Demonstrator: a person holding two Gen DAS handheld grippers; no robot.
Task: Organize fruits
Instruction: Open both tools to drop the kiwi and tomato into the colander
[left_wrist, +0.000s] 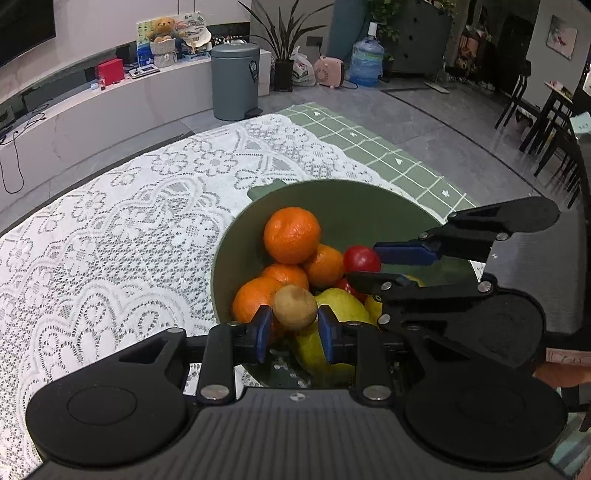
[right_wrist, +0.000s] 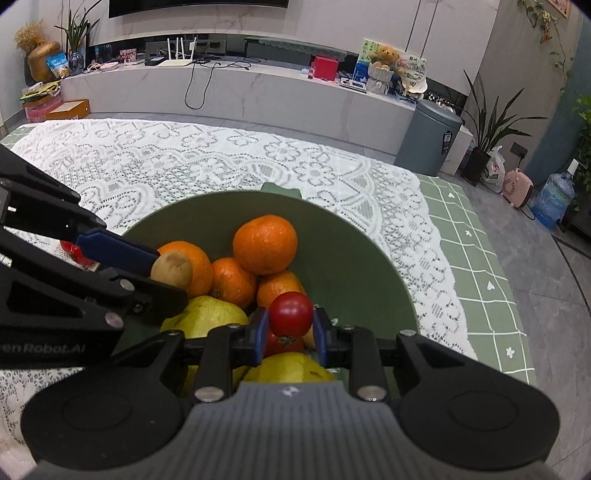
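A green bowl (left_wrist: 369, 206) (right_wrist: 351, 251) on the lace cloth holds several oranges (left_wrist: 291, 234) (right_wrist: 265, 243), yellow-green pears (left_wrist: 345, 306) (right_wrist: 207, 317) and a red tomato (right_wrist: 284, 343) low in the pile. My left gripper (left_wrist: 294, 312) (right_wrist: 170, 275) is shut on a brown kiwi (left_wrist: 295, 308) (right_wrist: 171, 269), held just above the near-left fruit. My right gripper (right_wrist: 290, 313) (left_wrist: 362, 260) is shut on a small red tomato (right_wrist: 290, 314) (left_wrist: 362, 258) over the bowl's near right side. Both grippers hang close together above the bowl.
A white lace cloth (left_wrist: 110, 240) covers the table over a green checked cloth (right_wrist: 480, 277). A red fruit (right_wrist: 77, 253) lies on the lace left of the bowl, partly behind the left gripper. A grey bin (left_wrist: 234, 81) and a low white counter stand beyond the table.
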